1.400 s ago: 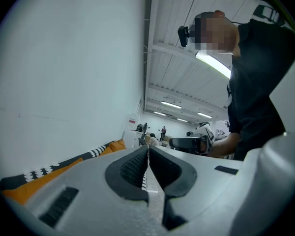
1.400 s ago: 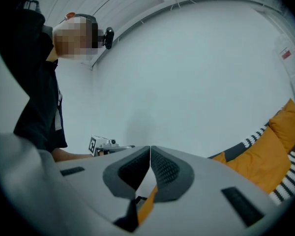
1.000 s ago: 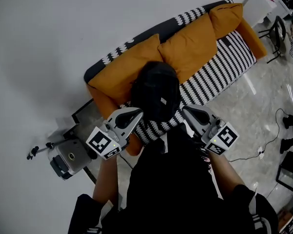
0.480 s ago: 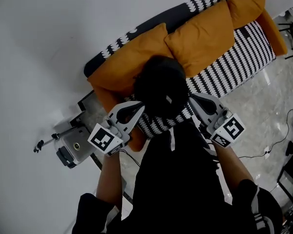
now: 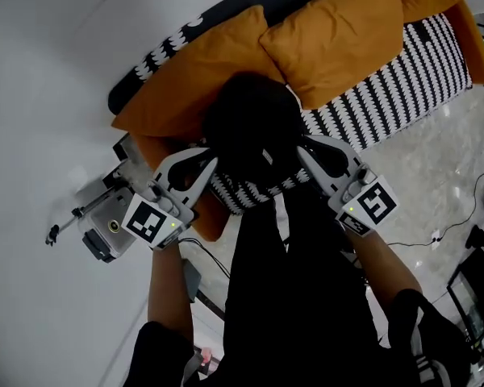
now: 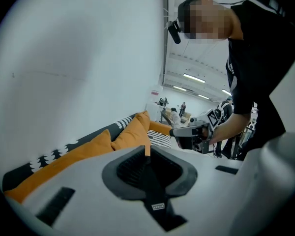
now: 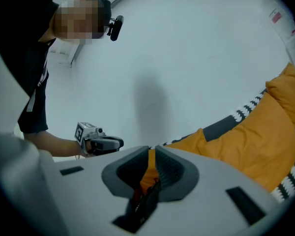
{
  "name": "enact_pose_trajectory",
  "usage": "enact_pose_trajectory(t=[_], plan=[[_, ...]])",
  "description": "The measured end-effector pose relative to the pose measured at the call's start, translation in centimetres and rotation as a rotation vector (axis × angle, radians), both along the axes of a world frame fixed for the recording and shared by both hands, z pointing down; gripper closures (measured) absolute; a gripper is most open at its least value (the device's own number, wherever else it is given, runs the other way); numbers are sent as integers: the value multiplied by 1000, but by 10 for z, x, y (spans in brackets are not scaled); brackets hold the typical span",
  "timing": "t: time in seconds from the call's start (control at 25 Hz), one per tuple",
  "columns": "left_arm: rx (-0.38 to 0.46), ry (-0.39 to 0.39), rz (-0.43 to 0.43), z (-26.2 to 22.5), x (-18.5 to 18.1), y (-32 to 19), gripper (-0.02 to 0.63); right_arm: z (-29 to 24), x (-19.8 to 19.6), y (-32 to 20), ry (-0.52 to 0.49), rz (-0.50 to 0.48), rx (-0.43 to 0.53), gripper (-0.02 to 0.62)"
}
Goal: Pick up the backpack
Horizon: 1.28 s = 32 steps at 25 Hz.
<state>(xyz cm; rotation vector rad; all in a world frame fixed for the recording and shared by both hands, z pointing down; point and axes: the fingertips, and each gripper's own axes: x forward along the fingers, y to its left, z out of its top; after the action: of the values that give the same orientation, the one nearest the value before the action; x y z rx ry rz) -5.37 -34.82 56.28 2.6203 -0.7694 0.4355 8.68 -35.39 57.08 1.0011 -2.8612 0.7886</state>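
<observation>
White wall (image 5: 48, 55) and pale marble floor (image 5: 436, 164) bounded the scene, with a black-and-white patterned sofa (image 5: 387, 95) standing against the wall and carrying orange cushions (image 5: 339, 39) along its back.

The backpack (image 5: 254, 131), black and rounded, was found over the sofa's left end in the head view, in front of the left-hand cushion. Whether it rested on the seat could not be determined.

The left gripper (image 5: 203, 166) was at the backpack's left flank, at the sofa's front edge. Its jaws were pressed together, pinching a labelled strap (image 6: 156, 205) of black webbing that ran back from the tips.

The right gripper (image 5: 308, 147) was at the backpack's right flank, also over the sofa's front edge. Its jaws stood nearly together and clamped a second strap (image 7: 146, 203), dark, with orange cushion showing through the narrow gap above it.

A grey device (image 5: 105, 236) on a stand sat on the floor just beyond the sofa's left end. A thin cable (image 5: 436, 236) lay on the floor in front of the sofa's right half.
</observation>
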Motion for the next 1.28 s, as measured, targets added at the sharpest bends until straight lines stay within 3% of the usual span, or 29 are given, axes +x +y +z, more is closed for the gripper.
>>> enact_pose_trajectory(t=[0.28,0.36,0.44,0.76,0.88,1.28], plan=[[-22,-38,5,47,3,-24,575,46,19,-9,52,-1,-63,563],[-21,-52,18,62,2,-31,540,58,19,-11,68,2,-82,496],[-19,-51,32,76,2,-37,491,66,18,-10,86,7,-92,479],[12,-87,141,134,-5,-55,460,87,4,-11,111,78,-115,446],[11,-101,163,144,-6,-61,452,98,-1,-6,126,84,-154,389],[-20,-138,282,171,6,-69,396,134,5,-4,182,126,-218,387]])
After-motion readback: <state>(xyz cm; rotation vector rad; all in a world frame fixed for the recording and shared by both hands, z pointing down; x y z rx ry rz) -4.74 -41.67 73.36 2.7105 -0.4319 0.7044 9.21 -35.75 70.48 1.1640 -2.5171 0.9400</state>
